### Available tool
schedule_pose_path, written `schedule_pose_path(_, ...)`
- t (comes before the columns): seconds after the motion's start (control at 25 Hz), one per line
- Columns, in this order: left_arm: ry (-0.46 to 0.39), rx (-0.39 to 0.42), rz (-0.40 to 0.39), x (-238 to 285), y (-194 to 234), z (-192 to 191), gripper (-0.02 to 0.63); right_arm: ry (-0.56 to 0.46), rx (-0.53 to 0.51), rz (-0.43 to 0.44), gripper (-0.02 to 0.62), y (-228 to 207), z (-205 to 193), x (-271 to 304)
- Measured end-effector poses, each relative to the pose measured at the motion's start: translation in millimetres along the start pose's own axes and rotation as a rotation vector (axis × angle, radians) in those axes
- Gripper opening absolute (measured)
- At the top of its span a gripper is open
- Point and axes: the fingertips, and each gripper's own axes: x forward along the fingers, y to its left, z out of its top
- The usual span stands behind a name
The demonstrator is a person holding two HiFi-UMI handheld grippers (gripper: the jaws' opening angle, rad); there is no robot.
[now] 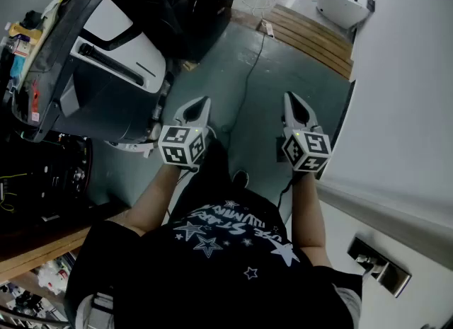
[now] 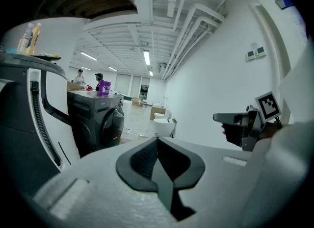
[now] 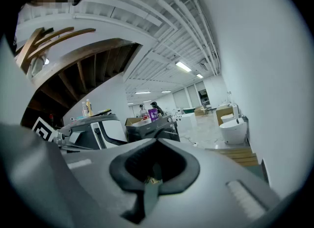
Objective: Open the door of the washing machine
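A white and grey washing machine (image 1: pixel 106 66) with a long dark handle (image 1: pixel 113 66) stands to my left, its front shut. In the left gripper view it fills the left edge (image 2: pixel 29 124). A second, black front-loading machine (image 1: pixel 180 2) stands farther back, with its round door (image 2: pixel 114 126) closed. My left gripper (image 1: pixel 202 101) hangs in the air just right of the white machine, apart from it, jaws together on nothing. My right gripper (image 1: pixel 290 97) is level with it further right, also shut and empty. It shows in the left gripper view (image 2: pixel 230 119) too.
A white wall panel (image 1: pixel 403 108) runs along the right, with a metal latch (image 1: pixel 379 267) low down. Wooden planks (image 1: pixel 311 37) and a white basin (image 1: pixel 343 2) lie at the back right. A cable (image 1: pixel 251 59) crosses the grey floor. Cluttered shelves (image 1: pixel 42 179) stand at left.
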Motion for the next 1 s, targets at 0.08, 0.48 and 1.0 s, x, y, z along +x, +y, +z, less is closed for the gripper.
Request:
schedule_pose_path(0.08, 0.003, -0.010, 0.000, 0.7, -0.5, -2.4, 0.010, 0.003, -0.002, 0.001, 0.003, -2.0, -1.5, 0.3)
schedule_pose_path(0.48, 0.006, -0.054, 0.014, 13.1, 16.9, -2.9, 0.011, 0.019, 0.002, -0.006, 0.003, -3.9, -3.9, 18.6)
schedule_pose_path(1.0, 0.003, -0.059, -0.075, 124.8, 83.9, 41.9, 0.011, 0.057, 0.019, 0.001, 0.231, -24.7, 23.2, 145.2)
